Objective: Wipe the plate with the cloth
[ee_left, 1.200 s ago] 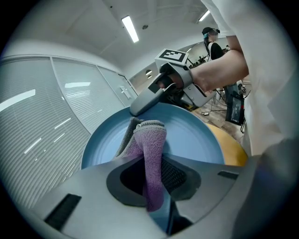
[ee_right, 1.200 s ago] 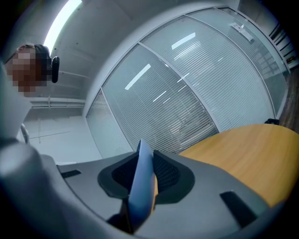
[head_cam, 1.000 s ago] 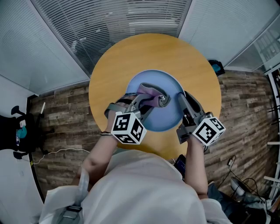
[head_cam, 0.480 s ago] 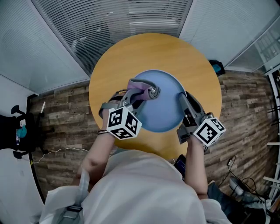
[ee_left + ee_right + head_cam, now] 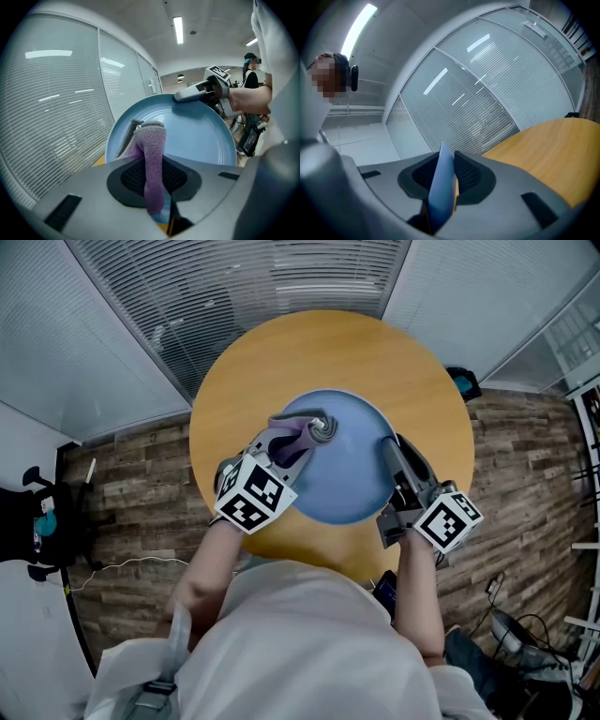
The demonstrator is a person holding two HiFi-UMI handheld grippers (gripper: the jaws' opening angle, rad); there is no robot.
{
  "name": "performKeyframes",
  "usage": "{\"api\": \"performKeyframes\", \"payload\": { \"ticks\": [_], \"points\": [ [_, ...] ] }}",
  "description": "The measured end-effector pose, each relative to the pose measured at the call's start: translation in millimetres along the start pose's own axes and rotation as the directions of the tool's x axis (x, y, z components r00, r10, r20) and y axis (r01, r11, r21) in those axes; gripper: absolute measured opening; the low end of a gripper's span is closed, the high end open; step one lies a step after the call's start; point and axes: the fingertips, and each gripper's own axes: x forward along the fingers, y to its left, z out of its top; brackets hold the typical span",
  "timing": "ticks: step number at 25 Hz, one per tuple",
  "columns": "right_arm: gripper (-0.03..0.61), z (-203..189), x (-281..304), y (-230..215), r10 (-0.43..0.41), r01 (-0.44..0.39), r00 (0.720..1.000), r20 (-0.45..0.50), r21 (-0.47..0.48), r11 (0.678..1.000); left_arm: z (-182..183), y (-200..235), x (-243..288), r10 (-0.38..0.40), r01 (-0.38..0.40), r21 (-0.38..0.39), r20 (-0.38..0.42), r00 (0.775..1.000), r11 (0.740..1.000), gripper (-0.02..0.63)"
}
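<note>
cloth [image 5: 302, 433] seemingly pressed against held plate [image 5: 349, 476].

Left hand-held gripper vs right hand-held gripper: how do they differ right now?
1. The left hand-held gripper is shut on the purple cloth; the right hand-held gripper is shut on the blue plate, at its rim.
2. The left hand-held gripper reaches over the plate's face from its left side; the right hand-held gripper stays at the plate's right edge.

Shared: both are shut on something, and both carry a marker cube.
</note>
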Motion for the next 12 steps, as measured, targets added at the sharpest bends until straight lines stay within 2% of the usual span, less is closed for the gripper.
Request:
{"api": "performKeyframes", "payload": {
  "ticks": [12],
  "points": [
    [0.094, 0, -1, 4, 0.0, 0.0, 1.0, 0.011, -0.002, 1.0, 19, -25, 1, -0.065, 0.066, -0.001, 0.063, 0.996, 0.998, 0.071]
  ]
}}
